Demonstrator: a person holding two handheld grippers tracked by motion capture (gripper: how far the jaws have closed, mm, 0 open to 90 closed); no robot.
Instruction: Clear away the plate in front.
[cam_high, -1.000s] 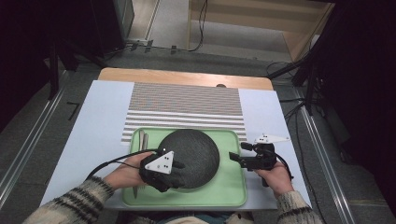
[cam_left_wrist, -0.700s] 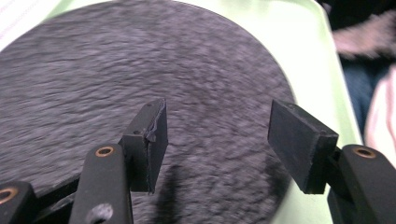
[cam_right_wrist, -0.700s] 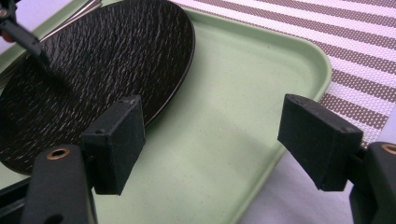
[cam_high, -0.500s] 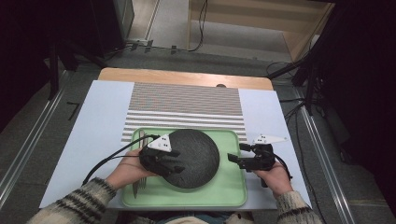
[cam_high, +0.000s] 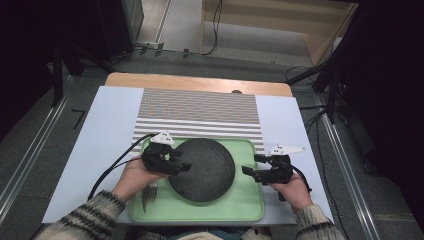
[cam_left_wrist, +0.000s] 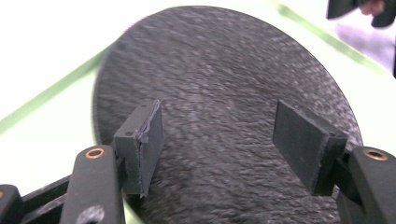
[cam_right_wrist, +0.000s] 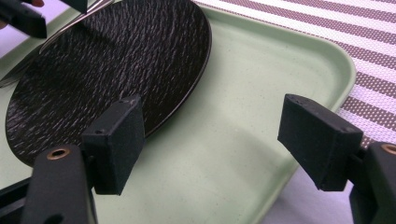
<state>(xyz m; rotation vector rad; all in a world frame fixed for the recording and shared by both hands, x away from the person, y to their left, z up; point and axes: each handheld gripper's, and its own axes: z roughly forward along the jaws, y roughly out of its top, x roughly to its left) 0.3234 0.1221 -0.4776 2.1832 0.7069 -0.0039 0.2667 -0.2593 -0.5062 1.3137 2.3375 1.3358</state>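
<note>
A dark round textured plate (cam_high: 205, 170) lies on a green tray (cam_high: 250, 210) near the table's front edge. My left gripper (cam_high: 182, 161) hovers at the plate's left rim. Its jaws have just been opening and stand open with nothing between them. In the left gripper view the pads (cam_left_wrist: 144, 140) frame the plate (cam_left_wrist: 224, 70) below. My right gripper (cam_high: 250, 165) is open over the tray's right side, apart from the plate. Its own view shows the plate (cam_right_wrist: 107, 60) to the left and bare tray (cam_right_wrist: 243, 116) between the jaws.
A fork (cam_high: 150, 192) lies on the tray left of the plate, under my left hand. A striped placemat (cam_high: 200, 112) lies behind the tray on the pale table cover (cam_high: 100, 130). Dark floor and cables surround the table.
My left gripper has moved away from me along the plate's left rim, uncovering the fork, and its jaws are wider. The right gripper has stayed put.
</note>
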